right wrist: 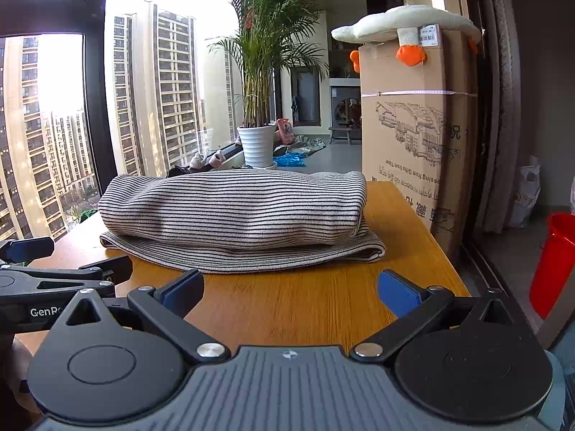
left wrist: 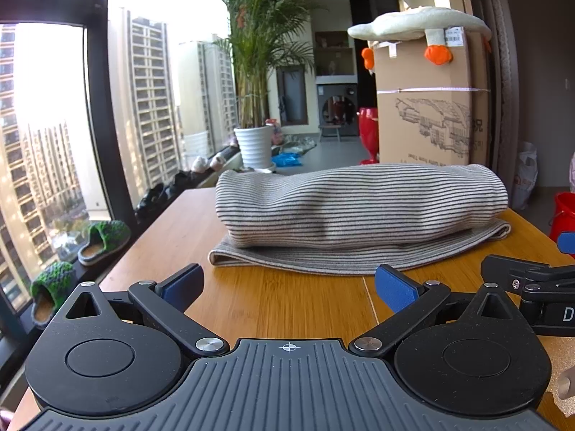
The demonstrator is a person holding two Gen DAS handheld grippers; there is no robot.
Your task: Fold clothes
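Left wrist view had my left gripper [left wrist: 287, 287] low over the orange-brown bamboo-grain table [left wrist: 287, 309], its blue-padded fingers [left wrist: 395, 287] spread wide with nothing between them; ahead of it, near but not touching, sat the grey-and-black striped knit garment [left wrist: 359, 212], folded into a thick bundle on a flatter layer of the same cloth, lying on the table toward its far edge; at the right edge of that view I could see the tip of my right gripper [left wrist: 532, 280] level with the left one; over on the right wrist view, my right gripper [right wrist: 291, 291] also stood wide, holding nothing, clear of the garment [right wrist: 233, 208], with the left gripper [right wrist: 54, 280] poking in from the left; beyond the bundle I had a tall brown cardboard box [right wrist: 413, 136] just beside the table, a white plush goose with orange feet [right wrist: 406, 23] draped on top of it, a green palm in a ribbed white pot [right wrist: 257, 143] by the window, and a red plastic bucket [right wrist: 553, 262] on the floor to the right.
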